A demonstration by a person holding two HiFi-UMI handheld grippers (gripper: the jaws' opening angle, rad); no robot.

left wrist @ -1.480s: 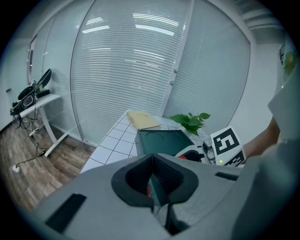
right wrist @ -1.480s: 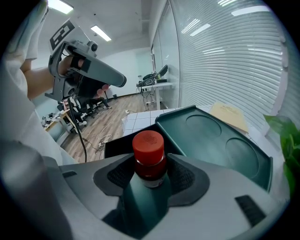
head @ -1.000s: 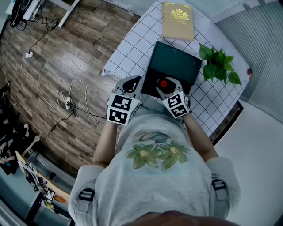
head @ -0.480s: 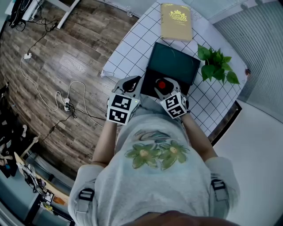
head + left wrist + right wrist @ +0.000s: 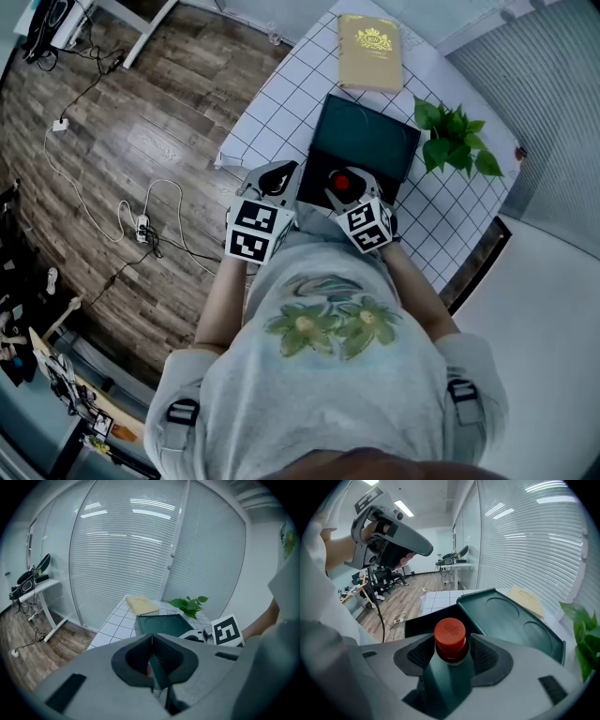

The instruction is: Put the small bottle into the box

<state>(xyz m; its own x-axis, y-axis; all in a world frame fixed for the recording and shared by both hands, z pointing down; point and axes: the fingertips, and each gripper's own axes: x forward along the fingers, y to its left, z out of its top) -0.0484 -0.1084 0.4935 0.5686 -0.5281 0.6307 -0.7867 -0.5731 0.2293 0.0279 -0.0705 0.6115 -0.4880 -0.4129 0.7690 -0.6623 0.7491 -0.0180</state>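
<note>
Now your right gripper (image 5: 452, 657) clamps the small bottle (image 5: 450, 637) upright, with the open box (image 5: 415, 625) just ahead at the table's (image 5: 281, 94) near edge; your left gripper (image 5: 152, 667), closed and empty, hangs to its left.

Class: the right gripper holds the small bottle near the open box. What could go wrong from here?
1. The jaws of the right gripper clamp the small dark green, red-capped bottle high up, near its cap, so it may tilt or slip.
2. The open dark green box lies by the gridded white table's near edge; a knock might shove it off.
3. The left gripper, jaws shut and empty, hangs close by and could collide.
</note>
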